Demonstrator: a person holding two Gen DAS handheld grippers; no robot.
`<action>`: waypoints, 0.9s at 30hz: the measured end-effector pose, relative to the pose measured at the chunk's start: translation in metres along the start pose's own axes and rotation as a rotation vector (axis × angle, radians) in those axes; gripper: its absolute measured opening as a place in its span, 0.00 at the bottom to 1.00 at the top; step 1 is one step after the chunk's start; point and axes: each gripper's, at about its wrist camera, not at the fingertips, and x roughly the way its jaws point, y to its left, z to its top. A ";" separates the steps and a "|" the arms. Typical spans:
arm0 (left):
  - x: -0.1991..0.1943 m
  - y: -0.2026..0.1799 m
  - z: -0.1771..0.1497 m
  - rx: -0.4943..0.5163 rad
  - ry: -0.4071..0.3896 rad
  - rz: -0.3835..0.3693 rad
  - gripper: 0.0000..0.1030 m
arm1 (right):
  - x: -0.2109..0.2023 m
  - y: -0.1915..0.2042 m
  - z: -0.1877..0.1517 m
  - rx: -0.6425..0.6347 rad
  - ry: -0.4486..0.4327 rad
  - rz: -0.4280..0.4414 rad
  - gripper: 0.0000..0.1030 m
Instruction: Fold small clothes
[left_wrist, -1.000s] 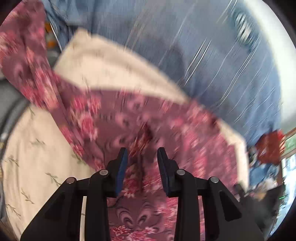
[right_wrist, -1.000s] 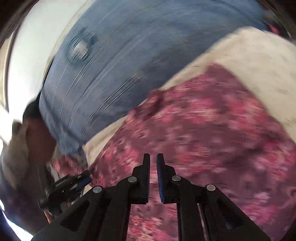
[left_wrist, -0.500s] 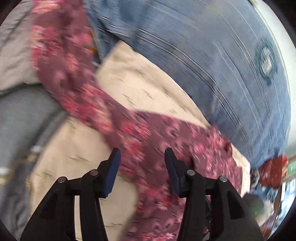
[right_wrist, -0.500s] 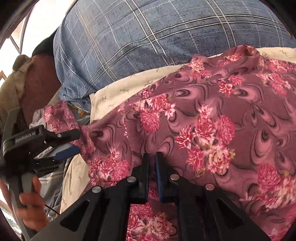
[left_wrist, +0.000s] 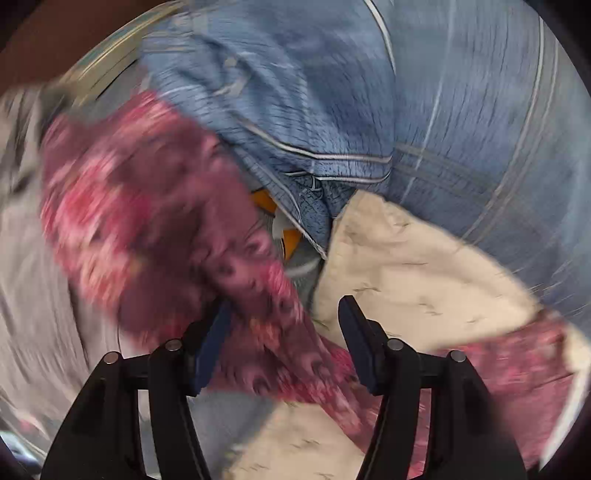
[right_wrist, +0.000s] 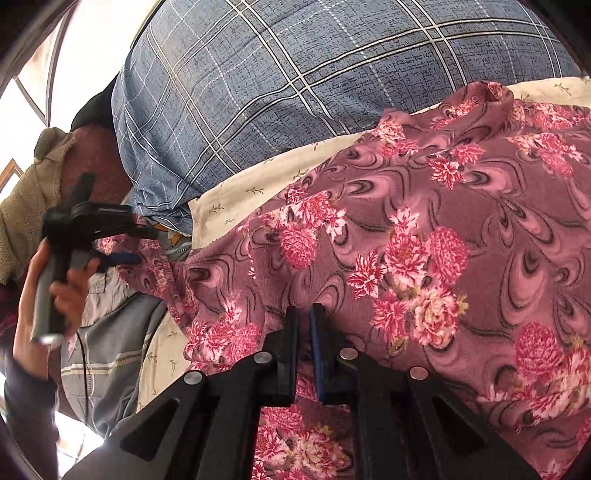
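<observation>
A: Where's the floral garment (right_wrist: 424, 236)?

B: Spread on the cream sheet (right_wrist: 236, 192) of the bed, just below the blue plaid pillow (right_wrist: 295, 81). One end trails off twd the left gripper (left_wrist: 284, 332).

A: Fingers?

B: Left ones spread wide w/ cloth running between them, not pinched. View's blurry tho. Right gripper (right_wrist: 303, 347) fingers nearly pressed together, cloth bunched at the tips; looks like a pinch on a fold.

A: Step?

B: Early, I'd say: laying it out, no fold made yet. Next prob. needs the left to close on that loose end, then both pull it flat before folding over.
</observation>
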 end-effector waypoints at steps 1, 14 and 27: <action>0.005 -0.004 0.002 0.020 0.009 0.031 0.56 | -0.001 -0.001 0.000 0.004 -0.001 0.007 0.08; -0.048 0.078 -0.098 -0.110 -0.150 -0.017 0.02 | -0.003 -0.007 0.001 0.024 -0.003 0.028 0.06; -0.085 0.116 -0.176 -0.104 -0.154 -0.170 0.45 | -0.005 -0.007 0.001 0.026 -0.002 0.030 0.06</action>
